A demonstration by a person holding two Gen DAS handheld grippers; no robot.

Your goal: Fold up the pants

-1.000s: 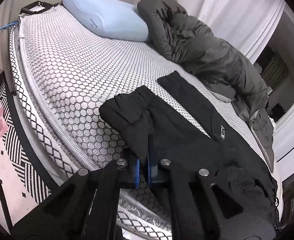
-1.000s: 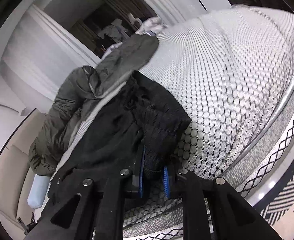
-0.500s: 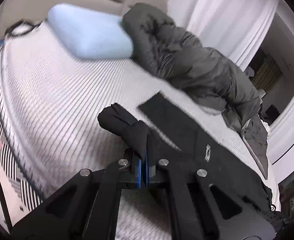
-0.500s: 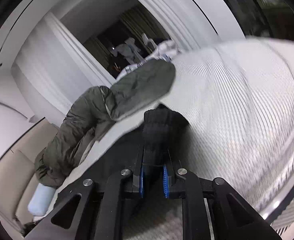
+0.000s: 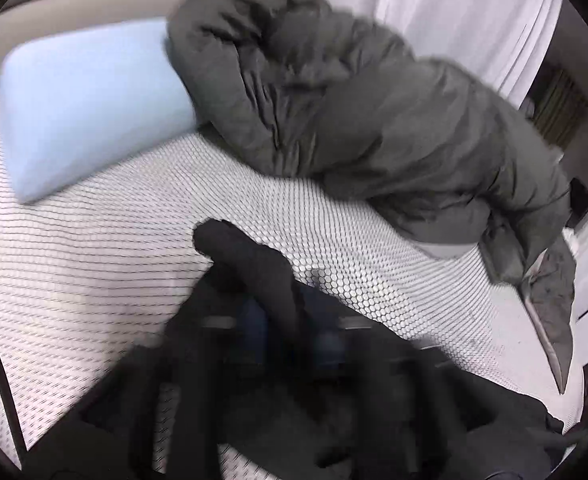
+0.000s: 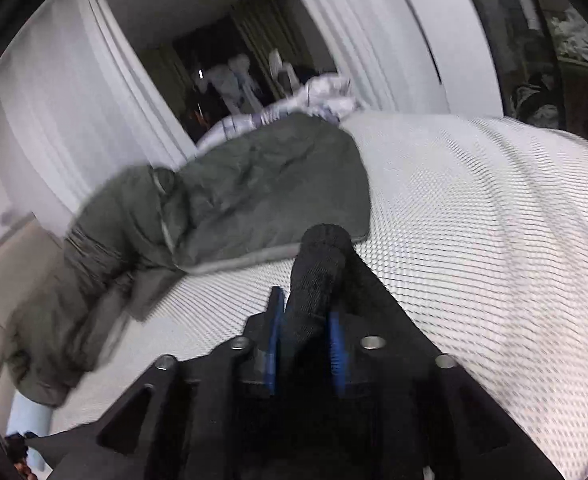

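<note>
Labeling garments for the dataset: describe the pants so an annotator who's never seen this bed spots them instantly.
Start at the white honeycomb-mesh mattress. A bulky grey-green padded jacket and a pale blue pillow lie along its far side; nearer the cameras are the pants, bunched up between the gripper fingers. They are the only plain black fabric on the bed.

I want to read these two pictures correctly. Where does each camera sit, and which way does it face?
Left wrist: on the left gripper, looking down across the white honeycomb mattress toward the pale blue pillow; blurred jaws just opened, black pants between them.
Right wrist: on the right gripper, facing the white curtains; jaws opening round the pants.
Shared: pants, mattress, grey-green padded jacket.
</note>
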